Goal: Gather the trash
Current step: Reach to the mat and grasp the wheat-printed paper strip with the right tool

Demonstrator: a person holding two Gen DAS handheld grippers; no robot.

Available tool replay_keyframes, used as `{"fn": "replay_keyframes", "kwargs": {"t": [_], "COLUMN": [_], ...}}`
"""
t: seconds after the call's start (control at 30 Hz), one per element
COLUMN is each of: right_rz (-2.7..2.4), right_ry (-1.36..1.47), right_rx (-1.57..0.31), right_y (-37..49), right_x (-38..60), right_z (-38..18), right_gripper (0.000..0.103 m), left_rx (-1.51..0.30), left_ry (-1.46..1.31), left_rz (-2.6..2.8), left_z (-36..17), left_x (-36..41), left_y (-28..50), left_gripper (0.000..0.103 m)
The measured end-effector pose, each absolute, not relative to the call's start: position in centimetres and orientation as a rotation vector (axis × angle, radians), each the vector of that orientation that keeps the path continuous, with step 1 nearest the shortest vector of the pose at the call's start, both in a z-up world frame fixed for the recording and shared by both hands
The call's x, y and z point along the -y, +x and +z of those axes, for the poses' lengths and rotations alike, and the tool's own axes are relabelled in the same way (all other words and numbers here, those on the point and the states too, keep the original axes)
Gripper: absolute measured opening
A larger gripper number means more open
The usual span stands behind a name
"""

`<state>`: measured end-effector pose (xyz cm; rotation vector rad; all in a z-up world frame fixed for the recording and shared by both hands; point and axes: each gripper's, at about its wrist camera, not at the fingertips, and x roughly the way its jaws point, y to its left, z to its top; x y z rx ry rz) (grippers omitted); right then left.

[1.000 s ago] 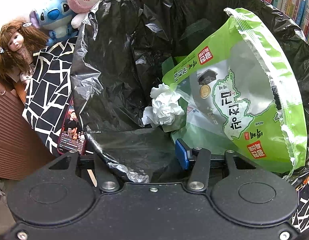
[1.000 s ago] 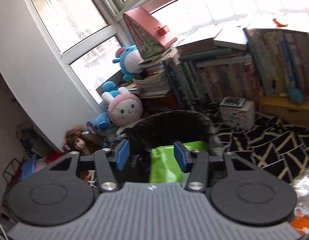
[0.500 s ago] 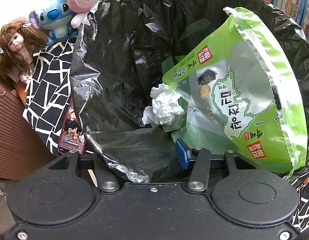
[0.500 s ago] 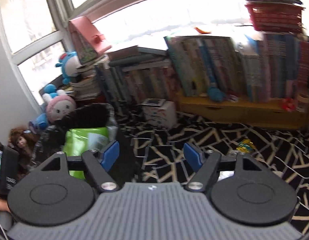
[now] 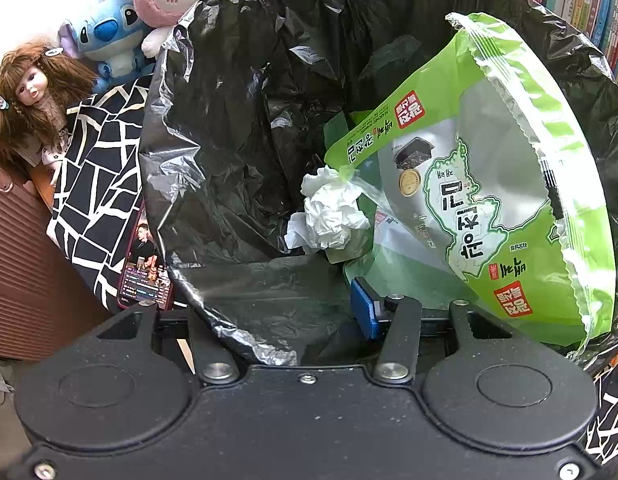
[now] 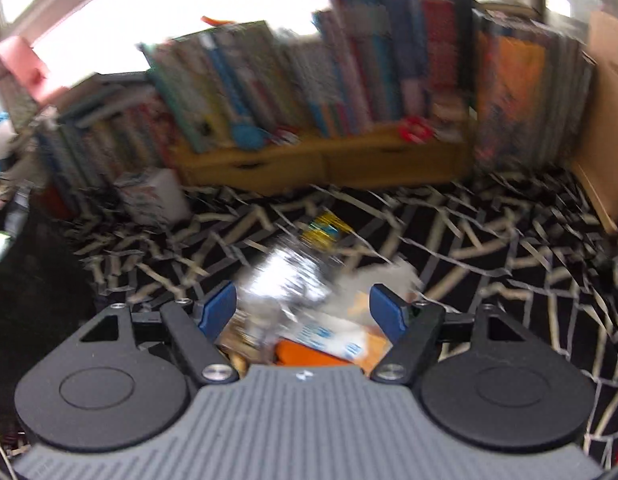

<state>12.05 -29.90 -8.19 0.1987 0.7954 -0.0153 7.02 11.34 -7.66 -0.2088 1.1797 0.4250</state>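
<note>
**Bag held wide, next scraps lined up**

Through my left wrist camera, I have my left gripper (image 5: 285, 316) at the near rim of the black plastic bin liner (image 5: 237, 128). The film drapes over one finger and hides it, while the blue pad (image 5: 363, 312) of the other sits inside the mouth, so I judge I am pinching the rim to keep the bag wide for dropping things in; I cannot tell for sure that the fingers are closed on it. Inside lie a large green and silver snack packet (image 5: 489, 184), leaning against the far-right wall, and a crumpled white tissue ball (image 5: 331, 216) touching its lower-left corner. Soft toys and a doll sit outside, beyond the rim.

Through my right wrist camera, blurred by motion, my right gripper (image 6: 303, 312) is spread wide and empty above the black rug with pale cracked lines (image 6: 509, 248). Just ahead lies the remaining litter: a crinkled silver foil wrapper (image 6: 285, 276), an orange and blue carton (image 6: 329, 340), a white tissue scrap (image 6: 385, 276), and a small yellow wrapper (image 6: 325, 232) farther off.
</note>
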Motion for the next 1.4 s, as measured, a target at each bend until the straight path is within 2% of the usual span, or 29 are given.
{"fn": "replay_keyframes", "kwargs": {"t": [0.23,0.27,0.33,0.4,0.53,0.8,0.9,0.93,1.4], "right_rz": [-0.103,-0.100,-0.096,-0.106,-0.085,-0.101,-0.142,-0.154,-0.155], "right_ry": [0.221,0.230,0.250,0.260,0.278,0.296,0.302,0.306,0.305], "right_rx": [-0.894,-0.907,-0.948,-0.975,-1.002,-1.059,-1.071,-1.073,-1.068], "right_y": [11.3,11.1,11.1,11.0,11.0,11.6,11.5,11.5,10.6], "right_x": [31.8,32.1,32.2,32.2,31.7,31.3,31.8,32.0,30.3], "right_z": [-13.2,-13.8,-15.1,-16.2,-17.6,-20.2,-21.0,-21.2,-21.2], "right_gripper": [0.082,0.077,0.056,0.044,0.037,0.039,0.054,0.055,0.056], "left_rx": [-1.183,-1.184,-1.186,-1.188,-1.191,-1.196,-1.197,-1.196,-1.199], "left_ry": [-0.193,-0.190,-0.184,-0.178,-0.167,-0.147,-0.145,-0.145,-0.137], "left_rz": [0.429,0.431,0.433,0.437,0.444,0.457,0.459,0.459,0.456], "left_z": [-7.6,-7.6,-7.6,-7.6,-7.6,-7.7,-7.7,-7.7,-7.7], "left_x": [-11.1,-11.0,-10.9,-10.8,-10.7,-10.4,-10.4,-10.4,-10.3], "left_y": [7.0,7.0,7.1,7.1,7.3,7.5,7.5,7.5,7.5], "left_gripper": [0.048,0.048,0.048,0.048,0.048,0.048,0.048,0.048,0.048]}}
